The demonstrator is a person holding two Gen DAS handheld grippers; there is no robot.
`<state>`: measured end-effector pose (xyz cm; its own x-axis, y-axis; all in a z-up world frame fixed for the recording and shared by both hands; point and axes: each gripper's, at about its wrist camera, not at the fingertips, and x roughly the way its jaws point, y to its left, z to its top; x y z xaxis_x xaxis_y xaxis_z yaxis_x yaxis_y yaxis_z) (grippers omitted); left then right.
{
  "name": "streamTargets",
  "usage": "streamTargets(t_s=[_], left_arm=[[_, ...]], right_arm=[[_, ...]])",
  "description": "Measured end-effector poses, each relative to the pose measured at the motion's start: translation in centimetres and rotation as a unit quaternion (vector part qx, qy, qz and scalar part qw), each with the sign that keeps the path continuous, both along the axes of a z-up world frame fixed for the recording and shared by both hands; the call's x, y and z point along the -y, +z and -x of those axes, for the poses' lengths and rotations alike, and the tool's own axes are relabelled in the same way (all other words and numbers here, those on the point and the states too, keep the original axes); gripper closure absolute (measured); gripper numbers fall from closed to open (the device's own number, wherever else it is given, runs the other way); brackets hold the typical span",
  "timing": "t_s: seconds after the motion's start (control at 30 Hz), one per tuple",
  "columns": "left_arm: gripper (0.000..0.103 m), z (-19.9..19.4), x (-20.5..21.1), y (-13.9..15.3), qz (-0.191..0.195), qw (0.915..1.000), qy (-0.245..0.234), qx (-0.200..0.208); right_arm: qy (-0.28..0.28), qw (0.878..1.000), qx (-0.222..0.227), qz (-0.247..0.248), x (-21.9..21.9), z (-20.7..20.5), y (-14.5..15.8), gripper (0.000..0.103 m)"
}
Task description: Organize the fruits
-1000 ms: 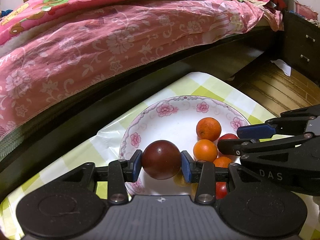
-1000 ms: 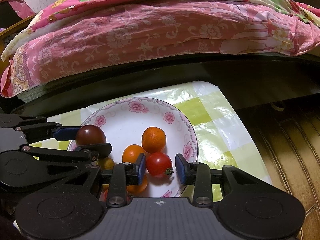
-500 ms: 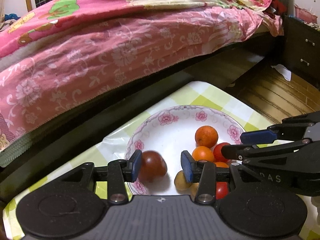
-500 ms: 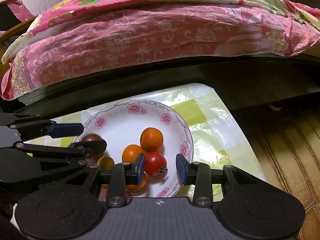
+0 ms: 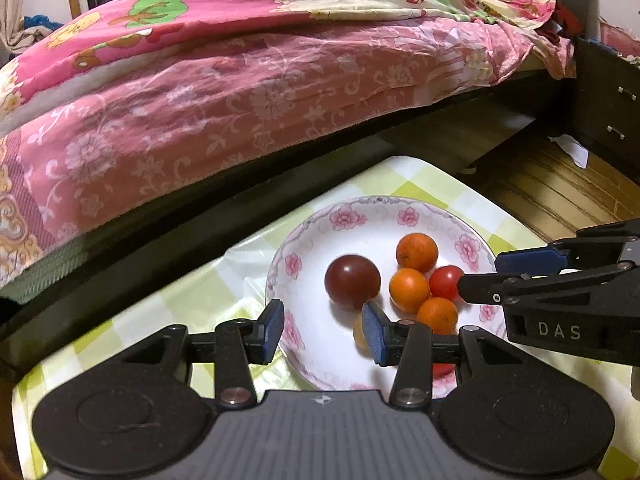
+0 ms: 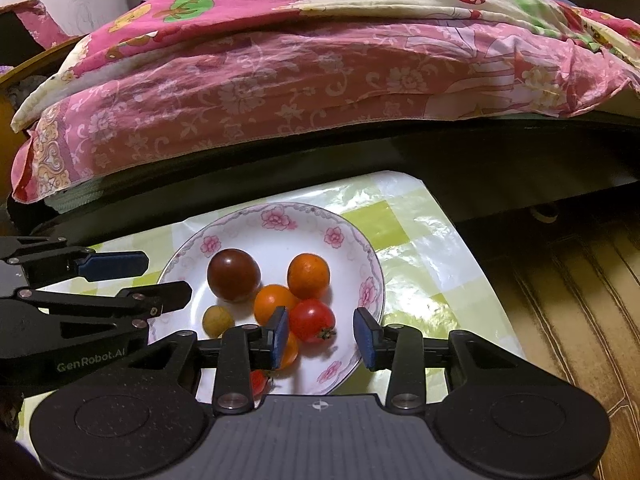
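A white plate with pink flowers (image 5: 296, 264) (image 6: 344, 236) sits on the checked table. In it lie a dark red plum (image 5: 352, 282) (image 6: 233, 275), three oranges, one at the far side (image 5: 417, 252) (image 6: 308, 275), a red tomato (image 5: 446, 282) (image 6: 312, 321) and a small yellow-brown fruit (image 6: 217, 321). My left gripper (image 5: 323, 332) is open and empty above the plate's near left rim. My right gripper (image 6: 321, 335) is open and empty just behind the red tomato; it also shows in the left wrist view (image 5: 496, 276).
A green and white checked plastic cloth (image 6: 416, 248) covers the small table. A bed with a pink flowered quilt (image 5: 240, 92) stands close behind the table. Wooden floor (image 6: 580, 288) lies to the right, with a dark drawer unit (image 5: 612, 100) beyond.
My left gripper let go of the dark red plum, which now lies in the plate, and drew back. My right gripper opened off the red tomato and drew back.
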<state>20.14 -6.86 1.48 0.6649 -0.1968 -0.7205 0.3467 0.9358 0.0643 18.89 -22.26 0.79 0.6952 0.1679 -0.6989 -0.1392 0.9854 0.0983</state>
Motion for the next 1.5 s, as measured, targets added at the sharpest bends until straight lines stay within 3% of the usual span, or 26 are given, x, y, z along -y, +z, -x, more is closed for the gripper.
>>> streamTargets(t_s=[0.63,1.5], left_arm=[[0.040,5.4,-2.1,-1.8,0.012,0.9983,0.052,-0.026],[0.018,10.3,-2.5,-0.3,0.016,0.9968,0.078,0.003]], right_arm=[[0.009,1.000,-0.009,0.016,-2.0,4.4,-0.2,0.067],[-0.003,1.000,-0.003,0.011,-2.6,9.7,0.6,0.067]])
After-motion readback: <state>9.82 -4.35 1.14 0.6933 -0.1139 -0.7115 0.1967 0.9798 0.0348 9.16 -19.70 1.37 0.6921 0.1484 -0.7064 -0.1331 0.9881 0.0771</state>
